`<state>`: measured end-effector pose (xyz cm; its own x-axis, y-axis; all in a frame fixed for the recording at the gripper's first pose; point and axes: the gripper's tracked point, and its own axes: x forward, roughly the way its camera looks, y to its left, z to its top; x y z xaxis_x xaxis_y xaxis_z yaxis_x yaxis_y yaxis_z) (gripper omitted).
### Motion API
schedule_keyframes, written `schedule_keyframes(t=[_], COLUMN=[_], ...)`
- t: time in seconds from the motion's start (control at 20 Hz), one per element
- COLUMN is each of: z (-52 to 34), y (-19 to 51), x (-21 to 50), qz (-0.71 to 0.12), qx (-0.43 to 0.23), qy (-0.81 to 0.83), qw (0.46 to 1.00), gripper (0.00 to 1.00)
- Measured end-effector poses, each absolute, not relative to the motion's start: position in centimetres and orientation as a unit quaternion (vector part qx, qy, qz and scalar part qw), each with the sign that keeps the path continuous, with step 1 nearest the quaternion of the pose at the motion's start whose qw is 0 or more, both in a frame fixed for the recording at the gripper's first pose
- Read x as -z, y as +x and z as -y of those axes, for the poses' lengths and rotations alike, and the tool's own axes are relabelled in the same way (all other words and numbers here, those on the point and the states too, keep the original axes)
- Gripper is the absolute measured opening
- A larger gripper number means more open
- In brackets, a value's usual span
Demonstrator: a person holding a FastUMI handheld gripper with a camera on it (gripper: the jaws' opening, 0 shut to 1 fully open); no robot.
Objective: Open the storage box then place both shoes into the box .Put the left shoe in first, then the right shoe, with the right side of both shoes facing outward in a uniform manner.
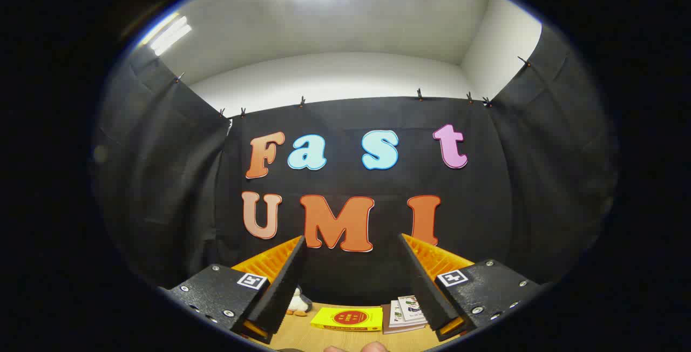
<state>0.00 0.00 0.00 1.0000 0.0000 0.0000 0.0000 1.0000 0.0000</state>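
My gripper is held high and points at the booth's back wall, above the table. Its two fingers stand wide apart, open, with nothing between them. No shoe and no storage box can be made out from this angle.
Low between the fingers lies a wooden table top. On it sit a yellow book, a small stack of booklets and a small plush toy. A person's fingertips peek in at the near edge.
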Motion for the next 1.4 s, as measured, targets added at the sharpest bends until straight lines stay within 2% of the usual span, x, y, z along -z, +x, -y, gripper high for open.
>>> schedule_keyframes(t=[0.6, 1.05, 1.4], z=[-2.1, -6.2, -12.5], y=[-0.8, -1.8, -4.0], x=[0.6, 6.4, 13.5], qz=[-0.024, -0.145, -0.275], qx=[-0.029, -0.096, -0.159], qy=[0.02, 0.129, 0.217], qw=[0.999, 0.976, 0.923], gripper=[0.99, 0.98, 0.96])
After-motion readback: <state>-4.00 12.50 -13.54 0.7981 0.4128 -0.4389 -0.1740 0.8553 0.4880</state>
